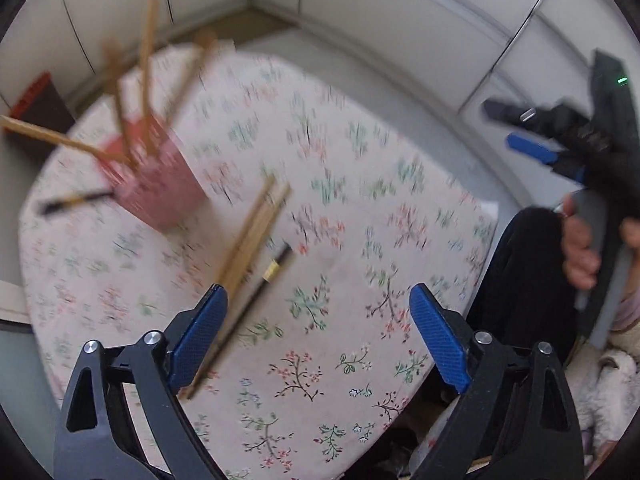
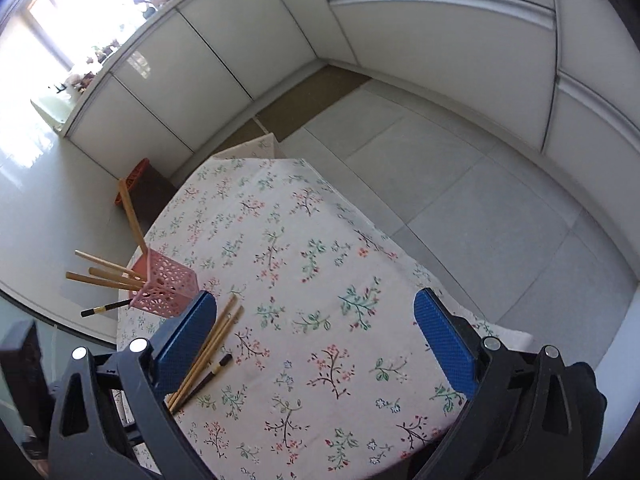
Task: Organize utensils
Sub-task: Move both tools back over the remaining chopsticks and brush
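Note:
A pink perforated holder (image 1: 158,184) (image 2: 166,286) stands at the left of the floral tablecloth (image 1: 340,208) (image 2: 304,264) with several wooden chopsticks (image 1: 146,80) (image 2: 104,274) and one black chopstick (image 2: 106,307) leaning out of it. A loose bundle of wooden chopsticks (image 1: 254,236) (image 2: 212,350) and a black one (image 1: 260,288) (image 2: 210,374) lie flat on the cloth. My left gripper (image 1: 318,304) is open and empty, its left finger beside the bundle. My right gripper (image 2: 316,312) is open and empty, above the cloth; it also shows in the left wrist view (image 1: 520,128), held by a hand.
White cabinet doors (image 2: 248,40) line the back and right. Grey floor tiles (image 2: 480,200) surround the small table. A red crate (image 2: 134,178) (image 1: 32,96) sits on the floor at the left. The person's dark-clad leg (image 1: 516,280) is by the table's right edge.

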The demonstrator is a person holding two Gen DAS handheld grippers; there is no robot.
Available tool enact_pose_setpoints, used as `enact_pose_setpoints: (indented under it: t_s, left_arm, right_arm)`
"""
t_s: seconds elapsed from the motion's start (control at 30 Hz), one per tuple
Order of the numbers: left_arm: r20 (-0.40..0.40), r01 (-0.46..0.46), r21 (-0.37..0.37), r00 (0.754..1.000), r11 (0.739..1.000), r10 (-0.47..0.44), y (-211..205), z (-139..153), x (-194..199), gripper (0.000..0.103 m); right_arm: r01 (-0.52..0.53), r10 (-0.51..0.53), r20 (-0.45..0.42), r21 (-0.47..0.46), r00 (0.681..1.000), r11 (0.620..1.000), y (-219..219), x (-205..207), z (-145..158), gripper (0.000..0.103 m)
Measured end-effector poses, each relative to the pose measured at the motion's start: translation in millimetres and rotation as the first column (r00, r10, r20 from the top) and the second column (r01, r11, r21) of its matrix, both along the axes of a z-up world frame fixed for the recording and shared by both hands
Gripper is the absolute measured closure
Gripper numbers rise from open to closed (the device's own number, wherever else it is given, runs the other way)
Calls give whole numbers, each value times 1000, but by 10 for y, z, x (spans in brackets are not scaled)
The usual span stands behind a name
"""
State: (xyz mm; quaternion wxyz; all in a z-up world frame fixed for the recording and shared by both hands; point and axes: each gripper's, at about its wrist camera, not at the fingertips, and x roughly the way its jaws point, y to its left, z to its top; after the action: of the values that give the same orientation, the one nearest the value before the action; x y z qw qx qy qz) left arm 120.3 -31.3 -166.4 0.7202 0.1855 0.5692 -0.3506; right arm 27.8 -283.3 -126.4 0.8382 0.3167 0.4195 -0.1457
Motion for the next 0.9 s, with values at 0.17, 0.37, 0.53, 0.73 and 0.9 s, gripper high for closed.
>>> enact_pose_setpoints:
  t_s: [0.17, 0.37, 0.53, 0.73, 0.9]
  left_arm:
    - [-69, 107, 143, 993, 984, -98, -122, -704, 51, 45]
    - [-63, 146, 93, 988, 985, -141, -136, -754, 133, 46]
    - [-84, 153, 105, 986, 983, -145, -181, -899, 294, 46]
    - [-68, 167, 113, 985, 980, -160, -190, -1030, 427, 46]
    - [-10, 171, 156, 985, 973, -171, -197, -1044, 401, 64]
  right_arm:
    - [-6, 7, -39, 35, 999, 999, -3, 11, -156, 7]
    - [-16, 20, -74, 59, 997, 998, -7, 84, -293, 7]
    - [-22, 29, -105, 64, 994, 998, -2, 132, -375, 7]
    - [-8, 16, -124, 58, 992, 998, -30, 147, -413, 7]
    - [-22, 32, -181, 57, 983, 998, 69, 273, -489, 7]
